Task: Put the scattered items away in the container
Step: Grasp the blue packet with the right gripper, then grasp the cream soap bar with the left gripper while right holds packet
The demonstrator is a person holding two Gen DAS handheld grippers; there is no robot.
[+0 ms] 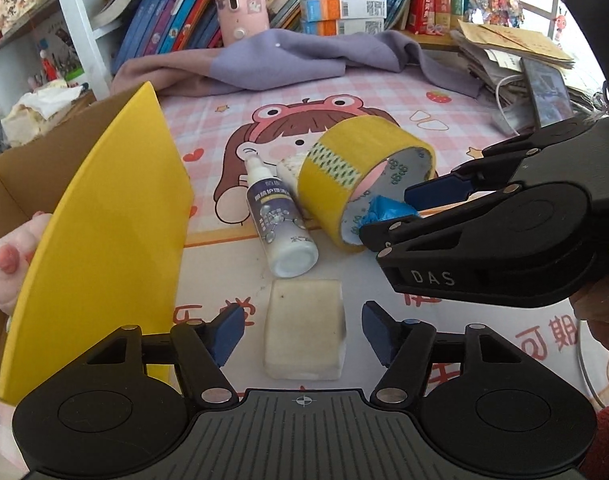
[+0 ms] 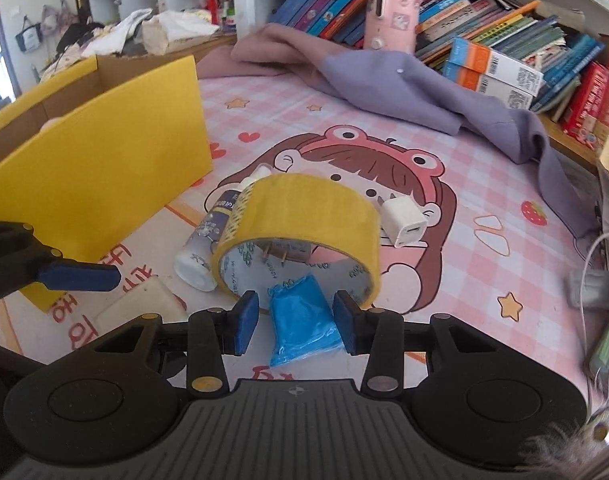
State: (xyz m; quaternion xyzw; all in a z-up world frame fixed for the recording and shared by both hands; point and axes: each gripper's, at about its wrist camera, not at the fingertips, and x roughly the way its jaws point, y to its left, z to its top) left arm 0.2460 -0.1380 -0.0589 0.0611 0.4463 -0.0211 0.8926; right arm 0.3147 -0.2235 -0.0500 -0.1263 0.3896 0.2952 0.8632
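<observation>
Blue bundle (image 2: 302, 322): you are looking at a small crinkled packet of glossy bright blue plastic, lying on the bench mat with its far end poking into the open mouth of the tape roll.
Right gripper (image 2: 296, 320): you are holding it with the jaws spread open, one blue pad on each side of the blue bundle; whether the pads are touching it cannot be told.
Tape roll (image 2: 300, 212): a wide yellow roll is lying tilted on its side, its grey printed core facing you, leaning against the spray bottle.
Spray bottle (image 1: 280, 216): a white bottle with a dark purple label is lying flat, its base pointing toward your left gripper, just beside the tape roll.
Charger plug (image 2: 404, 220): a white cube-shaped plug is sitting just behind the tape roll on the cartoon girl's face.
Sponge block (image 1: 304, 328): a cream-white rectangular block with smudged grey edges is lying flat in front of the bottle's base.
Left gripper (image 1: 302, 330): you are hovering it with the jaws wide open, the sponge block lying between the pads and clear of both.
Container (image 1: 100, 216): a cardboard box with bright yellow flaps is standing open at the left of the bench, a pink soft toy (image 1: 6, 264) showing inside it.
</observation>
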